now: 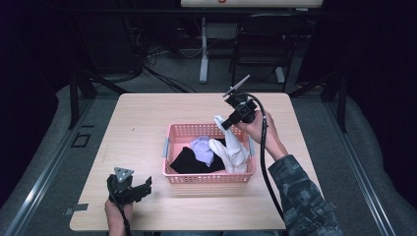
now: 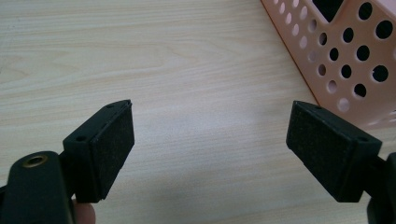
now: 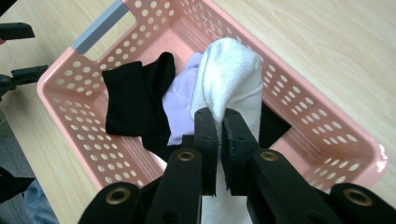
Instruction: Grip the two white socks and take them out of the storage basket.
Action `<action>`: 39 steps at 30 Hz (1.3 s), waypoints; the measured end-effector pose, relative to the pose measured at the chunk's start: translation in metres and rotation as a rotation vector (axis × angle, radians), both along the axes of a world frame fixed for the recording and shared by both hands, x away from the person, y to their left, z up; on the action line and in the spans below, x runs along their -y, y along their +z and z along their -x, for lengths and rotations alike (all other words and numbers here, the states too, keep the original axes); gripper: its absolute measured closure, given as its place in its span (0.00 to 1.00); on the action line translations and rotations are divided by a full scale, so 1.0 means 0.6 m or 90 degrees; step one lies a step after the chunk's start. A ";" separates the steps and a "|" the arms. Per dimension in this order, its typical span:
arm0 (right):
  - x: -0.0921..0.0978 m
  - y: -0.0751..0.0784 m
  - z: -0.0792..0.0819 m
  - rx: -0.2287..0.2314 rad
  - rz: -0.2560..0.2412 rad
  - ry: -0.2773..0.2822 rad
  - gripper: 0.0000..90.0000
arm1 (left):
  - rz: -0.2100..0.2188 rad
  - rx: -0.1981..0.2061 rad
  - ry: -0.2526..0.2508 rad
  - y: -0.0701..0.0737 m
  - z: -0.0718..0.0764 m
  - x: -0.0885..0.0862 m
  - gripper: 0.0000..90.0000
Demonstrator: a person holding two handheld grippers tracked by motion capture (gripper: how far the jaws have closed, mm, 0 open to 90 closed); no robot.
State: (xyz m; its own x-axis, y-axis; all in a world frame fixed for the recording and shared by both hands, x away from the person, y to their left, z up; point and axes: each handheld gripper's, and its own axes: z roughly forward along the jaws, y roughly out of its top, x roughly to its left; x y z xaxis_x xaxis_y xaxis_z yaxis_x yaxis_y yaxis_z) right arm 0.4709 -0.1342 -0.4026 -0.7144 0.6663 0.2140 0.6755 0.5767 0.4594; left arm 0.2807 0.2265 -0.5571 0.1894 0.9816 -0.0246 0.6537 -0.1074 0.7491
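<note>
At the table's near left corner the left gripper (image 1: 142, 187) rests with its jaws spread wide over bare wood, holding nothing. To its right, the pink perforated basket (image 1: 169, 147) holds a black sock (image 3: 135, 100) and a lilac sock (image 3: 180, 100). The right gripper (image 3: 219, 140) pinches a white terry sock (image 3: 231, 74), lifted above the basket. The light wooden table (image 1: 137, 123) stands in a dim room.

Black tongs (image 3: 219, 140) with brass-ringed screw holes, a thick black cable (image 1: 264, 162), camouflage sleeve (image 1: 300, 196).
</note>
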 end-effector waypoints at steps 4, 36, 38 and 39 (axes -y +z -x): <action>-0.004 0.017 -0.001 0.008 0.018 0.011 0.95 | 0.003 -0.001 0.000 0.000 0.000 -0.001 0.17; 0.018 0.122 0.010 0.048 0.078 0.003 0.95 | 0.004 0.001 -0.004 0.000 0.000 0.002 0.17; 0.029 0.123 0.012 0.048 0.076 -0.007 0.95 | 0.004 0.001 -0.004 0.000 0.000 0.001 0.17; 0.035 0.124 0.012 0.049 0.078 -0.010 0.95 | 0.004 0.001 -0.004 0.000 0.000 0.002 0.17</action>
State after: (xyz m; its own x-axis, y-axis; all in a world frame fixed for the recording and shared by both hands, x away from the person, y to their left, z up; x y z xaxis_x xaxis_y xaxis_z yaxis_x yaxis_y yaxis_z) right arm 0.4634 -0.1553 -0.3284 -0.7147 0.6953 0.0754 0.6505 0.6214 0.4367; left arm 0.2806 0.2255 -0.5570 0.1951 0.9803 -0.0300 0.6518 -0.1068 0.7508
